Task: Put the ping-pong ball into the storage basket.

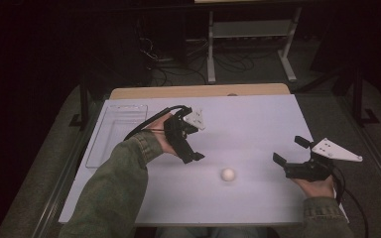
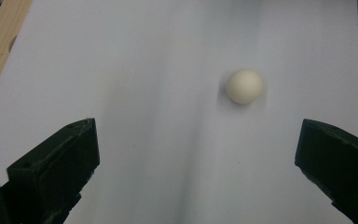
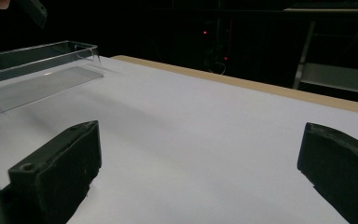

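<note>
One white ball [image 1: 227,174] on the table [image 1: 258,124], one clear tray [image 1: 116,130], left gripper [image 1: 192,140] and right gripper [image 1: 291,150] both wide open, empty, ball ahead between the jaws in left gripper view [image 2: 245,86], tray far left in right gripper view [image 3: 37,74]

From above the near edge we look forward and down over the whole white table [image 1: 248,119]. Left gripper view stares steeply down, close to the sheet; right gripper view skims low toward 11 o'clock, both sharing that sheet.

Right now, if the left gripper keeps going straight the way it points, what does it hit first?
Probably the white ball: it lies ahead of the open left gripper, off toward one jaw. Otherwise, bare table.
</note>
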A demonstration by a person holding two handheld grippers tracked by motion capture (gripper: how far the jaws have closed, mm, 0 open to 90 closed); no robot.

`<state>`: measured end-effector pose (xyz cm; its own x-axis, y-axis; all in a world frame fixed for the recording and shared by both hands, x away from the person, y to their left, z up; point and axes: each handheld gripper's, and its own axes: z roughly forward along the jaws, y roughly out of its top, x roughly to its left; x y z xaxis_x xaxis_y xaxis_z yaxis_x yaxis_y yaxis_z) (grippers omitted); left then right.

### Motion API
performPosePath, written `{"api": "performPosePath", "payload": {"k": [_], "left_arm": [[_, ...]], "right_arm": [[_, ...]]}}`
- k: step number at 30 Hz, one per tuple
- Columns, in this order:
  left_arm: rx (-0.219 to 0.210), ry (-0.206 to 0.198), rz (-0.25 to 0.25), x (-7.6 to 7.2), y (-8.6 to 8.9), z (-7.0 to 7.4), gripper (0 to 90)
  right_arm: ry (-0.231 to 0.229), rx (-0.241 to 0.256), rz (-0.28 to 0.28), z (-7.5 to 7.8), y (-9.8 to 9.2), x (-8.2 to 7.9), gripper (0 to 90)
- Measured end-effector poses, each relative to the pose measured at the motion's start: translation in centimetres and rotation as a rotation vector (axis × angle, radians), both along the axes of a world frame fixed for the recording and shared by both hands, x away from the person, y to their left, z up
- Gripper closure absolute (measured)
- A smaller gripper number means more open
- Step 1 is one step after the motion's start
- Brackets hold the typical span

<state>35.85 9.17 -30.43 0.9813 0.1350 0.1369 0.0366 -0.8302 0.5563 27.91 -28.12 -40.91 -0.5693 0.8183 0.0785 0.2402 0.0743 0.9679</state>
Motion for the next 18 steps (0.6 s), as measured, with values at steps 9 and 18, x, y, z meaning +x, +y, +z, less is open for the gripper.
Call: {"api": "performPosePath", "payload": {"k": [9,18], "left_arm": [[0.024,0.0,-0.015,0.2,-0.6,-0.4,0.0],[0.058,0.011,-0.028,0.3,-1.3,-1.0,0.0]], "right_arm": [[-0.001,0.001,-0.001,0.0,0.0,0.0,0.0],[0.0,-0.002,-0.001,0.0,0.0,0.0,0.0]]}}
